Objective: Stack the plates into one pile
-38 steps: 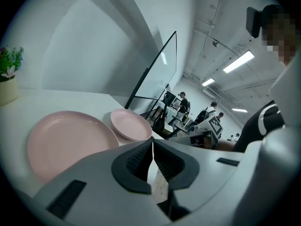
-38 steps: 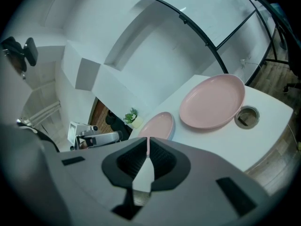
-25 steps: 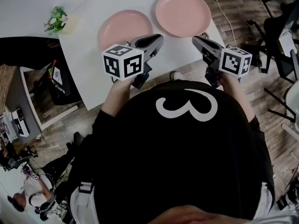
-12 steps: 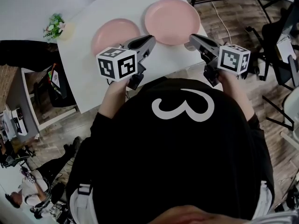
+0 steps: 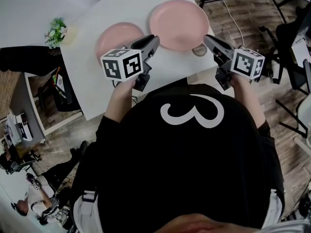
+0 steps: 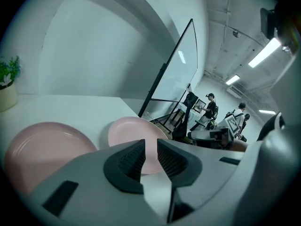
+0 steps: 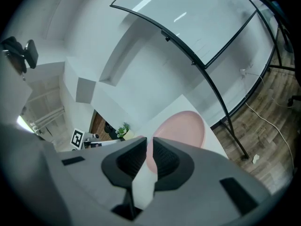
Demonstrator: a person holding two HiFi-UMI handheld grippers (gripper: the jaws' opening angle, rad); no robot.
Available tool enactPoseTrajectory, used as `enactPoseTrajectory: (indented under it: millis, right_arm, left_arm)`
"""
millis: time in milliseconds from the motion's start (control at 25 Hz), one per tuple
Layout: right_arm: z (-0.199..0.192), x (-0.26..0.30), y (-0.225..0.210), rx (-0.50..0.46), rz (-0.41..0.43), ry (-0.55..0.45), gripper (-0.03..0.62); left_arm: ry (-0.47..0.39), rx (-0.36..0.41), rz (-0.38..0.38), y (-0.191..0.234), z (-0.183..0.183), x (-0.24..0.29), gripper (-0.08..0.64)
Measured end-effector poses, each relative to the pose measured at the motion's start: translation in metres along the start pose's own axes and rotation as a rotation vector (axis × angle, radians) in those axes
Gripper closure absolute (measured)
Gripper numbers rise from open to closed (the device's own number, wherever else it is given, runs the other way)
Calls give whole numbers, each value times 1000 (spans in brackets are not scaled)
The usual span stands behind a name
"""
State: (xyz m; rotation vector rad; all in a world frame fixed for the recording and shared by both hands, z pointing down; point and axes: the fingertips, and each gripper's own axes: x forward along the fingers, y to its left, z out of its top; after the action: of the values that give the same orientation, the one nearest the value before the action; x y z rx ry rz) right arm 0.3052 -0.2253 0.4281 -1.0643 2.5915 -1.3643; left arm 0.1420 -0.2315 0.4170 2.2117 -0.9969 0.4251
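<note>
Two pink plates lie flat, side by side and unstacked: the left plate (image 5: 116, 35) and the larger-looking right plate (image 5: 177, 16). One small potted plant (image 5: 57, 29) stands at the far left of the white tabletop (image 5: 126, 4).

There are two claws. The left claw (image 5: 152, 38) is above the left plate's near rim, its jaws opening with nothing between them. The right claw (image 5: 209, 38) is by the tabletop's near right corner, jaws nearly together and empty.

Below is a wood floor (image 5: 243, 18). A black-framed board (image 6: 178, 65) stands behind, and people (image 6: 209, 108) stand farther back in the room.
</note>
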Motion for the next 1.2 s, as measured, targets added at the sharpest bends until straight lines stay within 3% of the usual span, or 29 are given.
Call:
enactPoseTrajectory:
  millis: [400, 560, 680, 1200]
  right_arm:
    - [19, 20, -38, 27, -83, -9, 554]
    - [21, 27, -55, 61, -117, -8, 463]
    - [18, 28, -66, 79, -139, -5, 454]
    - [8, 42, -103, 52, -274, 33, 448]
  left_arm:
    - [53, -50, 23, 50, 11, 30, 442]
    - [82, -71, 35, 66, 10, 42, 428]
    - [96, -78, 48, 73, 5, 50, 423]
    - [200, -32, 101, 101, -10, 73, 423]
